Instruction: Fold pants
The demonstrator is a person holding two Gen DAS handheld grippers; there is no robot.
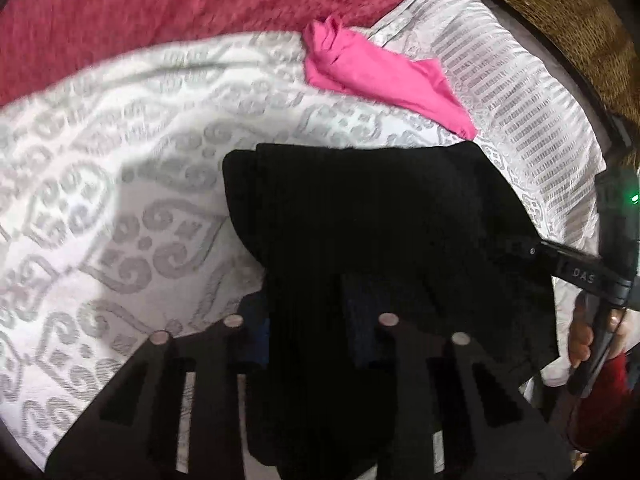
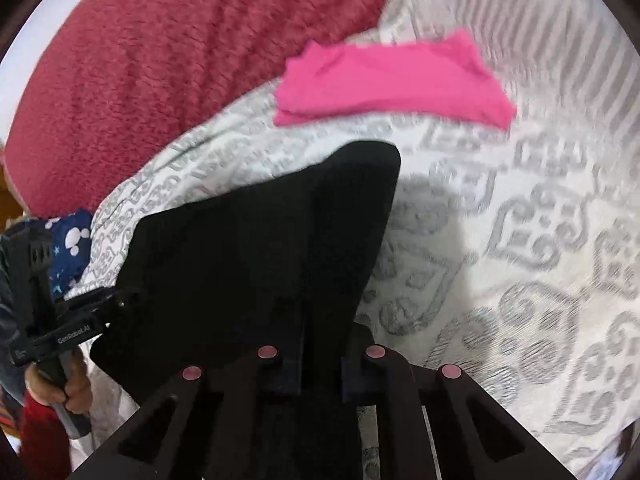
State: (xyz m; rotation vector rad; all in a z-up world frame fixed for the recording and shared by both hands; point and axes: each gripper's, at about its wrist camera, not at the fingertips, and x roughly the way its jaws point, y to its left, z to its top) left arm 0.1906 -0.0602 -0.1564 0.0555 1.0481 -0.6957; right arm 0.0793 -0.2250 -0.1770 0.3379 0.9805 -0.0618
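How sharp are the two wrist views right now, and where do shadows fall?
Left wrist: red blanket smeared with motion blur, black pants lack detail, grey shadow on the bedspread. Right wrist: blurrier overall, pink cloth soft-edged, shadow beside the pants; fisheye bends both views' edges.

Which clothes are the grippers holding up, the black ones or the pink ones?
The black pants. Both grippers pinch them, lifted, while the pink garment lies folded and untouched on the bedspread behind.

Left claw [image 1: 308,320] tips buried under black pants [image 1: 380,216]; motion-blurred bedspread [image 2: 540,200] pattern.
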